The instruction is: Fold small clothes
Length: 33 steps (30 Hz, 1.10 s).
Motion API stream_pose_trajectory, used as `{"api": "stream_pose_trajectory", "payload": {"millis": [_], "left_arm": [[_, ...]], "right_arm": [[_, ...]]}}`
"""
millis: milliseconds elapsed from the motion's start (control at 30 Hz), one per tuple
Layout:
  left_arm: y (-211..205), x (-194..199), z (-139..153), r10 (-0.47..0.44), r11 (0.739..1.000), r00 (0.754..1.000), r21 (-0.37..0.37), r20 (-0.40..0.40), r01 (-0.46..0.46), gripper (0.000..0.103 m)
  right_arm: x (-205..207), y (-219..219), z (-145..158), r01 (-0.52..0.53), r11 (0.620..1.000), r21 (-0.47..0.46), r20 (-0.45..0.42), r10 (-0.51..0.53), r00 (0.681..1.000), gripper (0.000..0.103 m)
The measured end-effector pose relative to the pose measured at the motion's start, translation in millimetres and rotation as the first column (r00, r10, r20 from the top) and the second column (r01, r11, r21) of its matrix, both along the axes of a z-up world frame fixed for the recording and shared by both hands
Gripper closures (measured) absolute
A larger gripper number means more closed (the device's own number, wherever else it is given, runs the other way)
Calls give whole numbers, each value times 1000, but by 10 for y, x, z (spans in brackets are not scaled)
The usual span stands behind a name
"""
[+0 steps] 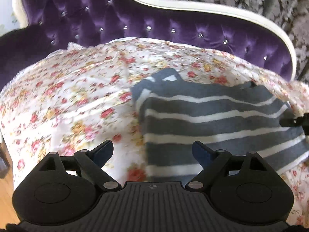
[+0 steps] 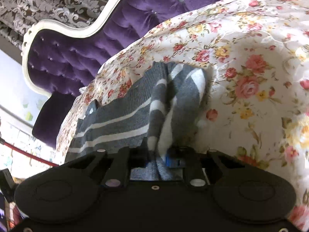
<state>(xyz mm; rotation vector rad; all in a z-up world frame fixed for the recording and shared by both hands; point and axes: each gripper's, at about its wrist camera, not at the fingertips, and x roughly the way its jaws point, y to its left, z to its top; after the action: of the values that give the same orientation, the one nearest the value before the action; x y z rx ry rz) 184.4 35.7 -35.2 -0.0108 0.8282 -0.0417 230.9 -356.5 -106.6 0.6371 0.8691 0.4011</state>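
The striped top [image 1: 218, 116] lies on the floral bedspread [image 1: 67, 100], just ahead and to the right of the left claw [image 1: 152, 150], its long axis running across that claw's view; the left claw is spread and holds nothing. The right claw [image 2: 164, 158] is pressed together, pinching the top's bunched edge. The purple headboard [image 1: 135, 21] stands well beyond, nothing blocks the way

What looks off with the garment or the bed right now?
Nothing is damaged. The striped garment isn't flat: the right gripper pinches one edge, bunching it into a twisted ridge. The left gripper is open above the floral bedspread.
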Motion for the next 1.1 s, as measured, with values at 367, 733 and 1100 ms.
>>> {"api": "stream_pose_trajectory", "payload": {"millis": [367, 733, 1100], "left_arm": [[504, 40, 58, 52, 991, 999, -121, -13, -53, 14], [896, 25, 149, 136, 977, 991, -164, -15, -137, 14], [1084, -19, 193, 170, 967, 985, -187, -17, -170, 14]], "right_arm": [[18, 627, 870, 55, 982, -183, 68, -44, 997, 81], [209, 1995, 1294, -113, 956, -269, 115, 149, 982, 81], [238, 3116, 742, -262, 870, -418, 49, 309, 950, 73]]}}
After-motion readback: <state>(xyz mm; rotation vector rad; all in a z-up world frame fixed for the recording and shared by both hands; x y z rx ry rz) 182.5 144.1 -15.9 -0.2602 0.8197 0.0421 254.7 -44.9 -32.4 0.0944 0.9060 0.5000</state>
